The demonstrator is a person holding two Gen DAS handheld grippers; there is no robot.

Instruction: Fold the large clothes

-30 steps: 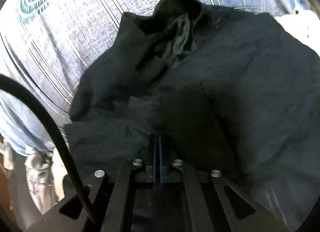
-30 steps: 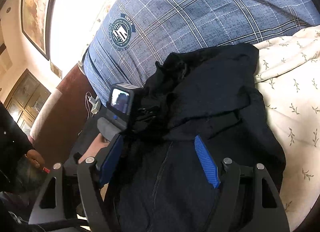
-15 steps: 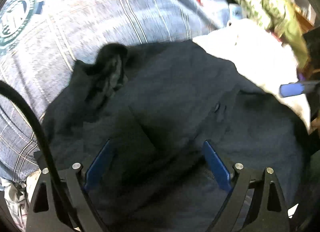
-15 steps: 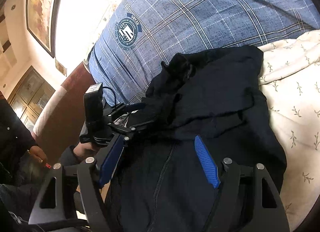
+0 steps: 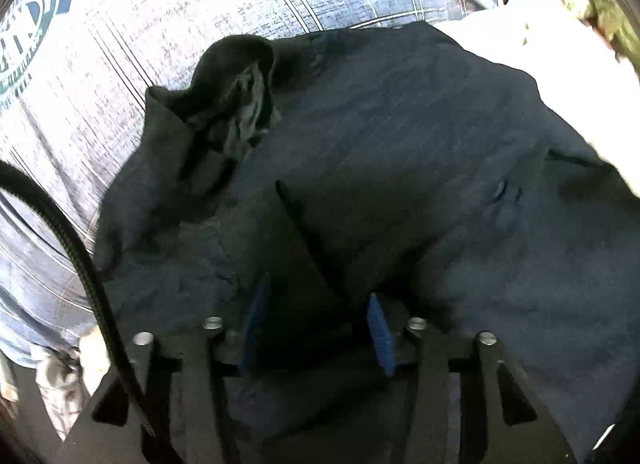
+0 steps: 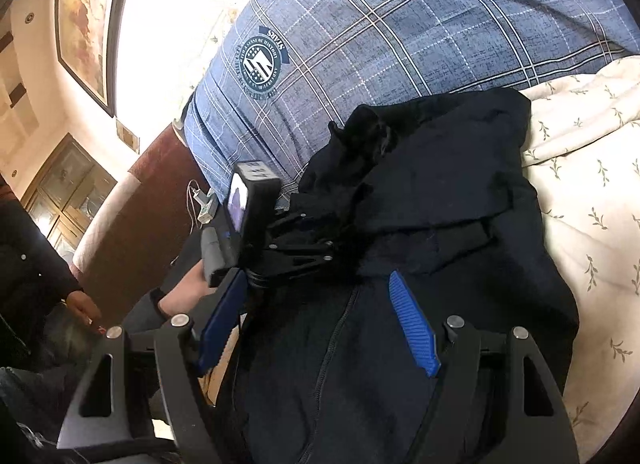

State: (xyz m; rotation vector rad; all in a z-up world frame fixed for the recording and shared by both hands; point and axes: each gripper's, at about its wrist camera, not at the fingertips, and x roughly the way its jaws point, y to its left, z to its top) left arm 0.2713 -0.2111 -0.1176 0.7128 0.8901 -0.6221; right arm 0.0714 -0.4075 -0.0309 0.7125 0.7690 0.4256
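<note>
Soft, limp jacket (image 5: 400, 151): my left gripper (image 5: 316, 324) is closing over a fold; right gripper (image 6: 320, 320) spread. I'd pinch hems.

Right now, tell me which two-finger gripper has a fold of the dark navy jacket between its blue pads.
The left gripper: its jaws are closing around a raised fold of the dark navy jacket. The right gripper hangs open above the jacket's zipper, gripping nothing.

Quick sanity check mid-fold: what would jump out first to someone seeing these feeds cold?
A dark jacket lies heaped across the middle of both views, against the blue plaid shirt of a person right behind it. The left gripper is closing with a raised fold of it between its blue pads. The right gripper hovers open over the zipper, a floral sheet to its right.
</note>
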